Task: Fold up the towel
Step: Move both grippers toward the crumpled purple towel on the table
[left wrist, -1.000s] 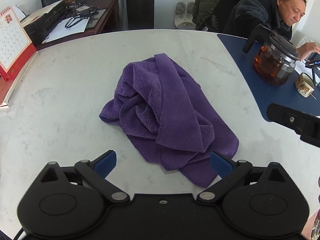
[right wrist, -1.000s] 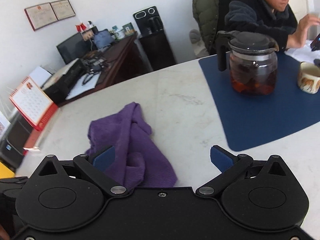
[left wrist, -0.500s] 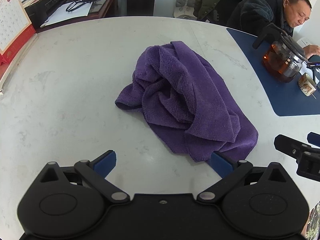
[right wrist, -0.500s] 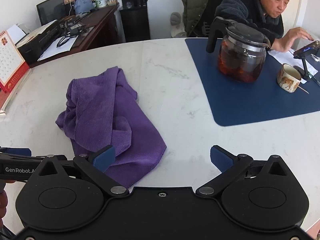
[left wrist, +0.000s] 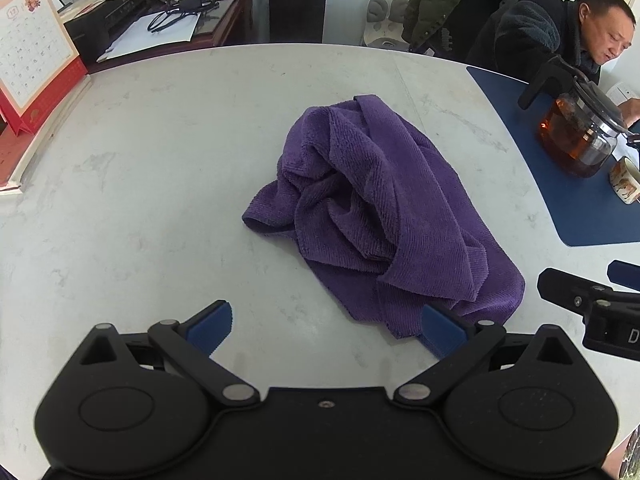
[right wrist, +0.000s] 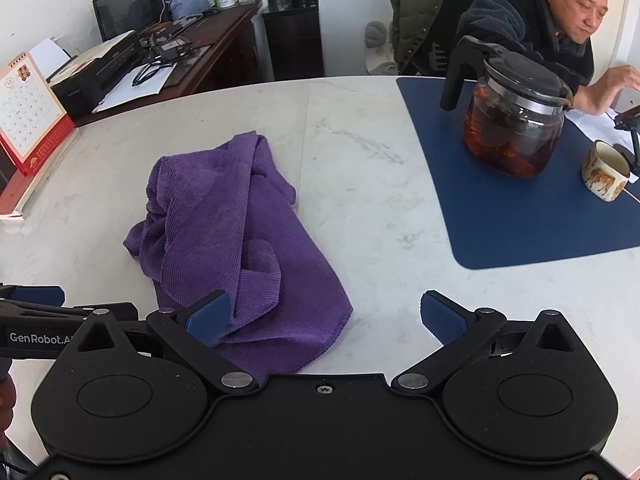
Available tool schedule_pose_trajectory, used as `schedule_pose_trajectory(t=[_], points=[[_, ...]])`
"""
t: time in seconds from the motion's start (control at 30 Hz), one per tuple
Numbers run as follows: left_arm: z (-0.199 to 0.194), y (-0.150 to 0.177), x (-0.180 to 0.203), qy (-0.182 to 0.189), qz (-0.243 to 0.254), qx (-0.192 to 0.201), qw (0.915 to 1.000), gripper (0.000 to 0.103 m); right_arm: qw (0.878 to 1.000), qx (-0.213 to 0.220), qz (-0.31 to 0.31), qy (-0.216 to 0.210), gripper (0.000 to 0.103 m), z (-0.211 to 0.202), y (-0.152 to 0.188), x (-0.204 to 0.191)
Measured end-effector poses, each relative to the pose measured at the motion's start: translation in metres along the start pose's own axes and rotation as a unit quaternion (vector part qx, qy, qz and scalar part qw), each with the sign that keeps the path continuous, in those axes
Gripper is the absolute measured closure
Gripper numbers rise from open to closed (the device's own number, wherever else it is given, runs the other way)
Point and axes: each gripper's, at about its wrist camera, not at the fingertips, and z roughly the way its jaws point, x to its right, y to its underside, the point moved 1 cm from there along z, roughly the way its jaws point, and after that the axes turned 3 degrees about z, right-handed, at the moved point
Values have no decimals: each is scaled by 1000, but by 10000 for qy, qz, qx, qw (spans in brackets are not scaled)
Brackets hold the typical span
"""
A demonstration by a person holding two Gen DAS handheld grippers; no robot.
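A purple towel [left wrist: 380, 208] lies crumpled in a heap on the white marble table [left wrist: 160, 168]. My left gripper [left wrist: 326, 326] stands open just short of the towel's near edge, its right pad at the cloth's corner, nothing held. In the right wrist view the same towel [right wrist: 236, 232] lies to the left of centre. My right gripper [right wrist: 326, 316] is open too, with its left pad over the towel's near right part and its right pad over bare table. The right gripper's finger [left wrist: 580, 300] shows at the left view's right edge.
A blue mat [right wrist: 520, 200] at the right carries a glass teapot [right wrist: 516, 120] and a patterned cup [right wrist: 606, 174]. A seated person [right wrist: 540, 28] is behind it. A red desk calendar [left wrist: 32, 56] stands at the table's left edge. A desk with a printer stands behind.
Both grippers have pulled back and shifted, so the towel sits a little farther off in each view. The towel itself has not moved. Both grippers stay open.
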Motion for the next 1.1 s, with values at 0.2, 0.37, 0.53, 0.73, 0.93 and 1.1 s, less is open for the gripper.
schedule_pose_trajectory(t=[0.2, 0.37, 0.53, 0.73, 0.93, 1.1], points=[[-1, 2, 2, -53, -2, -31, 10000, 1, 9999, -60, -77, -77, 0, 7, -1, -5], [-1, 2, 6, -38, 36, -54, 10000, 1, 9999, 28, -110, -109, 0, 4, 1, 1], [0, 2, 12, 16, 116, -75, 9999, 1, 9999, 75, -58, -48, 0, 3, 1, 7], [1, 3, 16, 30, 204, -103, 9997, 1, 10000, 98, 0, 11, 0, 2, 4, 10], [1, 2, 18, 31, 252, -112, 9996, 1, 9999, 162, 5, 16, 0, 1, 5, 12], [2, 2, 19, 29, 284, -136, 9995, 1, 9997, 231, 55, 4, 0, 2, 5, 12]])
